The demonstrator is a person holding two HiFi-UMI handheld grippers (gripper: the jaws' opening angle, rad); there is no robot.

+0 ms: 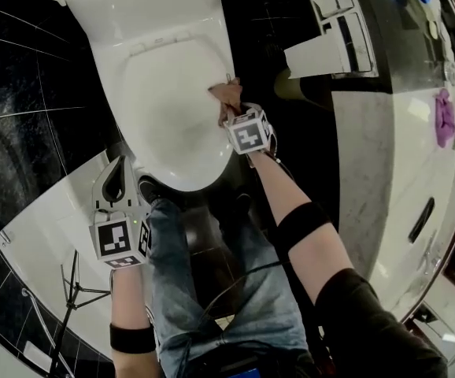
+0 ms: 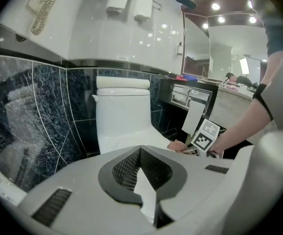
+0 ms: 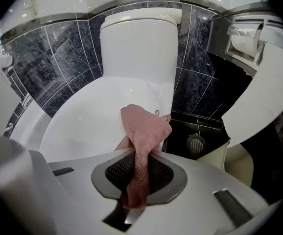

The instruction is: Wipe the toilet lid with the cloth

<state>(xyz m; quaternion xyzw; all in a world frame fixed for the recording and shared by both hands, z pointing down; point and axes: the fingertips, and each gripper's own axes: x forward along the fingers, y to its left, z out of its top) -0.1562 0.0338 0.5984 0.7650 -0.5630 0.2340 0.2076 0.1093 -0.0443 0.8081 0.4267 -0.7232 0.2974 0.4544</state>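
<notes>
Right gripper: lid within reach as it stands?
Likely yes. The right gripper, shut on the cloth, is at the lid's right edge; nothing stands between them.

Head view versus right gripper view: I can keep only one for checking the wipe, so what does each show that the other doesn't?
Only the head view: the left gripper held off the toilet's near left side, the person's jeans, and a purple item on the counter.
Only the right gripper view: a close look at the pink cloth pinched between the dark pads, and a round floor drain.
Both: the right gripper holding that cloth at the right edge of the closed white toilet lid, and the tank behind it.
</notes>
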